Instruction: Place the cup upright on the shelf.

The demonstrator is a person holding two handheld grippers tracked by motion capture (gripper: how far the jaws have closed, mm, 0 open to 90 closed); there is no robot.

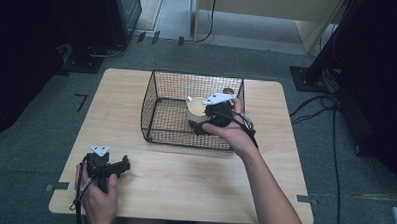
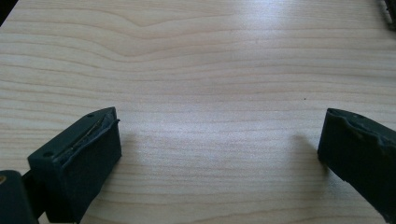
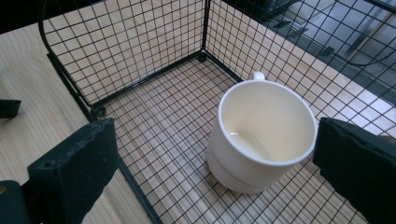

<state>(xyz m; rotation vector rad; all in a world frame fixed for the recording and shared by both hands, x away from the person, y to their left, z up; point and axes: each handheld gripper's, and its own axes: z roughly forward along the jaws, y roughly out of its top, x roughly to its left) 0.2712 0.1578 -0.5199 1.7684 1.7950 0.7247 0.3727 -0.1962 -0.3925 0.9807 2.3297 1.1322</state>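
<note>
The white cup [image 3: 261,135] stands in the wire basket [image 3: 140,56]. It looks hard, smooth and breakable. Both claws gape, the right claw [image 3: 210,158] around it; pinch its rim.

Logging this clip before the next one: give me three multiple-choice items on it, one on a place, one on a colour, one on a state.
1. Where is the mug?
A. inside the wire basket
B. on the bare table
C. held in the left tongs

2. What colour is the mug?
A. red
B. cream white
C. blue

3. How do the left tongs stand?
A. shut on the mug
B. shut, holding nothing
C. open over bare wood

Key: 1 A, the mug stands on the mesh floor of the wire basket. 2 B, its wall and inside are cream white. 3 C, the left tongs have their jaws wide apart above the table.
</note>
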